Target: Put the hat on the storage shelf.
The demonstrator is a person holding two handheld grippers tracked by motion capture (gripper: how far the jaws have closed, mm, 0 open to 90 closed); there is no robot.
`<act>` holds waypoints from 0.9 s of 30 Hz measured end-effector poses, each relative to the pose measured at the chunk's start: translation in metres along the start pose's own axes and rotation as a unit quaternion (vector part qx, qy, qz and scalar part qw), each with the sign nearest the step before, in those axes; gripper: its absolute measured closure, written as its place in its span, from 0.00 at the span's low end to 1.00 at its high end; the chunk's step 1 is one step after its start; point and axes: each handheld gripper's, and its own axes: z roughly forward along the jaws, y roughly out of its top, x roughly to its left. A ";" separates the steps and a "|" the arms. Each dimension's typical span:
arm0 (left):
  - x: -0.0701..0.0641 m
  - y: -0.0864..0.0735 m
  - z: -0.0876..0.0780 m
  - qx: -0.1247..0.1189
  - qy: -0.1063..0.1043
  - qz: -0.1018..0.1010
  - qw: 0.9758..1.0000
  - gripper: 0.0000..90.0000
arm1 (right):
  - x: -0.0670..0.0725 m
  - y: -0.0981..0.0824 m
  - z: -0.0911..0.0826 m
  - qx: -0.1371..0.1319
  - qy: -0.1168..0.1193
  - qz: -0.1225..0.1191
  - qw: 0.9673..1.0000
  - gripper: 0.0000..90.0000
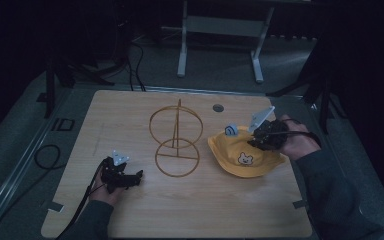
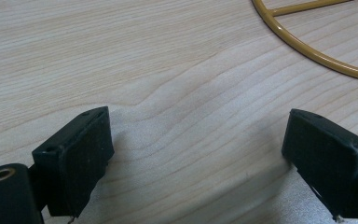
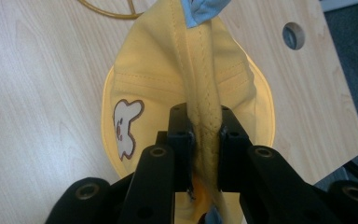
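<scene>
The right gripper (image 3: 204, 140) pinches a fold of the yellow hat (image 3: 168, 60) at the table's right. The left gripper (image 2: 200, 154), near left, is wide open and holds nothing.

The hat (image 1: 245, 152) is yellow with a white, dark-outlined bear patch (image 1: 244, 159) and a light-blue tag (image 1: 230, 130). The wire stand (image 1: 176, 140) is mustard gold. The table (image 1: 205, 210) is pale woodgrain.

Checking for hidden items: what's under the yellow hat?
Bare wooden table shows around the yellow hat, which the right gripper pinches by a fold. The spot beneath its crown is covered, so anything there can't be seen.
</scene>
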 end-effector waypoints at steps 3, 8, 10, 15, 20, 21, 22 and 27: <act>0.000 0.000 0.000 0.000 0.000 0.000 1.000 0.10 | -0.003 0.000 -0.004 -0.007 -0.006 0.002 1.000 0.88; 0.000 0.000 0.000 0.000 0.000 0.000 1.000 0.10 | -0.007 0.001 -0.009 -0.013 -0.010 0.007 1.000 0.88; 0.000 0.000 0.000 0.000 0.000 0.000 1.000 0.10 | -0.009 0.002 -0.011 -0.015 -0.011 0.008 1.000 0.88; 0.000 0.000 0.000 -0.001 0.000 -0.001 1.000 0.10 | -0.014 0.002 -0.019 -0.028 -0.017 0.014 0.999 0.88; 0.000 0.000 0.000 -0.001 0.000 -0.001 1.000 0.10 | -0.018 0.002 -0.027 -0.038 -0.025 0.019 0.999 0.88; 0.000 0.000 0.000 -0.001 0.000 -0.001 1.000 0.10 | -0.018 0.002 -0.029 -0.040 -0.027 0.019 0.999 0.88; 0.000 0.000 0.000 -0.001 0.000 -0.001 1.000 0.10 | -0.019 0.002 -0.031 -0.045 -0.027 0.020 0.998 0.88; 0.000 0.000 0.000 -0.002 0.000 -0.002 1.000 0.10 | -0.023 0.001 -0.040 -0.071 -0.034 0.028 0.996 0.88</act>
